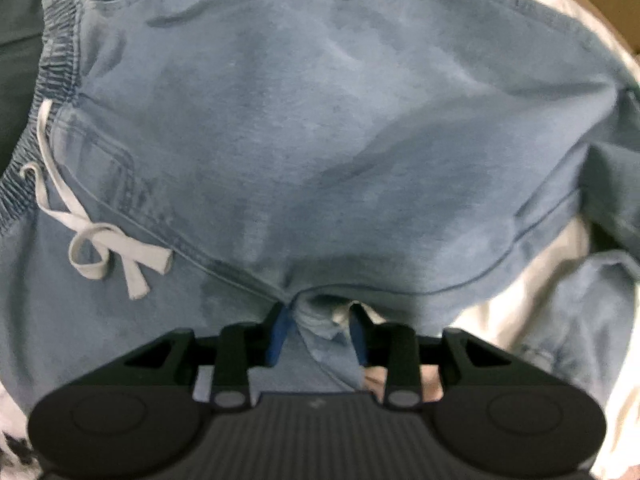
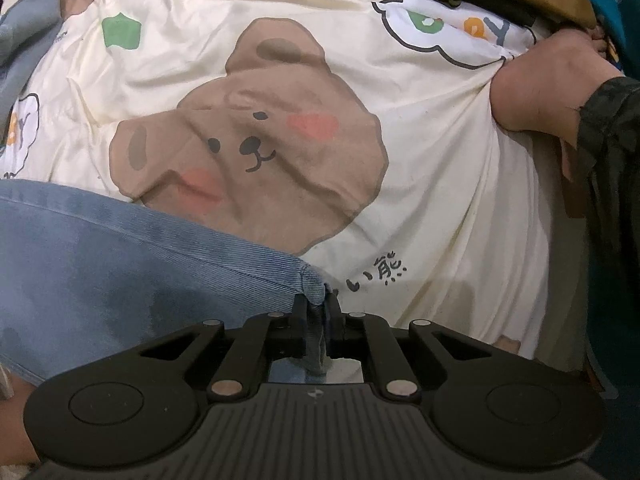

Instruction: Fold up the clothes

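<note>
1. Left hand-held gripper (image 1: 318, 322): fingers partly apart, with a bunched fold of the shorts (image 1: 320, 128) wedged between the blue pads (image 1: 278, 340). Pads press the cloth, so it is grasping the shorts.
2. Right hand-held gripper (image 2: 318, 322): jaws clenched almost fully, pinching a hemmed corner of the same blue denim; the cloth runs down between the fingers.
3. Shorts: light blue denim, elastic waistband (image 1: 56, 80) and white drawstring (image 1: 92, 232) tied in a bow at the left of the left wrist view. They fill most of that view, spread flat with a few creases, and a seam (image 1: 400, 288) runs just above the gripper.
4. Shorts lie on a bed, over a cream sheet (image 2: 440, 220) printed with a brown bear face (image 2: 256, 140), a green star (image 2: 120, 32) and a cloud with letters (image 2: 452, 36).
5. In the right wrist view the denim covers the lower left and overlaps the bear's lower edge.
6. A person's hand (image 2: 548, 84) in a dark sleeve (image 2: 612, 128) presses into the sheet near the bed's right side, well apart from the shorts.
7. More blue cloth (image 2: 28, 40) lies at the upper left.
</note>
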Demonstrator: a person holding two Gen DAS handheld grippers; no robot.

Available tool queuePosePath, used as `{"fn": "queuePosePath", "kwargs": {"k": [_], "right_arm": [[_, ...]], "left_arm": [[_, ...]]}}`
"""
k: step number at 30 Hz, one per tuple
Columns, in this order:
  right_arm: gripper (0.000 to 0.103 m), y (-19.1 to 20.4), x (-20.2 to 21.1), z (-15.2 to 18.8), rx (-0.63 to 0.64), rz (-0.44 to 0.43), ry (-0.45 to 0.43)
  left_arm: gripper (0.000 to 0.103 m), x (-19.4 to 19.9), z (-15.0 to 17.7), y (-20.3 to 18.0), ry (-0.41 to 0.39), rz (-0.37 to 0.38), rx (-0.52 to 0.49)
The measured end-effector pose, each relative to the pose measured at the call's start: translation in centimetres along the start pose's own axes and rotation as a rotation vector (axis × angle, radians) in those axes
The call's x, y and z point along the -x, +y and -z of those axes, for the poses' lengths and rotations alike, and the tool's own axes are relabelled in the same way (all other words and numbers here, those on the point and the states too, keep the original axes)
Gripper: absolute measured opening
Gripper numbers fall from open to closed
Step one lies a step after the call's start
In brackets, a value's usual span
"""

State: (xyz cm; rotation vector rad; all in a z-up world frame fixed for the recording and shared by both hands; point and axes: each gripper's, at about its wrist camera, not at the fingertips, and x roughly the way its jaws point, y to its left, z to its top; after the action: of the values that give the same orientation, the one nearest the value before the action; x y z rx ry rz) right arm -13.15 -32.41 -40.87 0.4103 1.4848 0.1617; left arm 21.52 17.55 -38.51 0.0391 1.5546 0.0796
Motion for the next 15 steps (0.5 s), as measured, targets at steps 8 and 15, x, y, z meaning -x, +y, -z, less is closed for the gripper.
{"fn": "queuePosePath", "kwargs": {"k": [8, 15], "right_arm": [[0.017, -1.4, -2.2, -0.4, -0.014, -0.036, -0.063], [0.044, -2.3, -3.2, -0.9, -0.088, -0.079, -0.121]], "left_arm": [[0.036, -1.5, 0.5, 0.4, 0.024, -0.036, -0.006], [0.037, -2.1, 0.5, 0.8, 0.036, -0.055, -0.018]]}}
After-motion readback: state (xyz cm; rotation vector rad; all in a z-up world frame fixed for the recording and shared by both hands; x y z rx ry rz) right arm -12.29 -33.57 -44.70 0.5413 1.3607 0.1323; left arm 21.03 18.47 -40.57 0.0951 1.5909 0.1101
